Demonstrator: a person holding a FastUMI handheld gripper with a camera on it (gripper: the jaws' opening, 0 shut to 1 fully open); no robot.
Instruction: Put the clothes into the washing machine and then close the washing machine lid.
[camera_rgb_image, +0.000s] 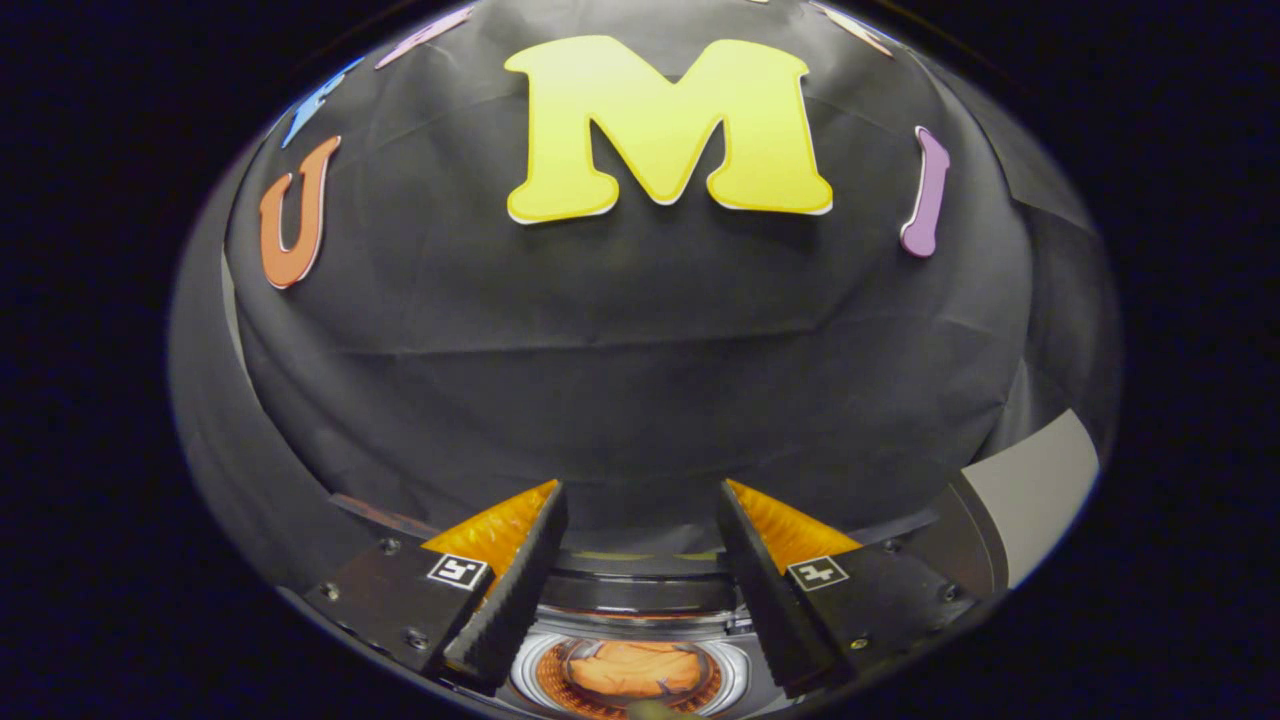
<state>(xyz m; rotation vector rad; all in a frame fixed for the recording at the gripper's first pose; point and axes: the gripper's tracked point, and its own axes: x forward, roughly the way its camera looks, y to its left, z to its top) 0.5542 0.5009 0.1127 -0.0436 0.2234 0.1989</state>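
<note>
My gripper (640, 560) hangs spread and empty above the washing machine (735, 672); the orange clothes (635, 668) already lie in its drum, between my 2 fingers. Next, I judge, find and close the lid.

A washer (640, 640) sits below the open fingers (510, 590), its drum holding orange clothes (635, 668) between them.

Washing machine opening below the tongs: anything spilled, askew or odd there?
Nothing stands out. An orange garment lies inside the washing machine drum, seen between the open tongs, which grip nothing. The lid cannot be judged from here.
</note>
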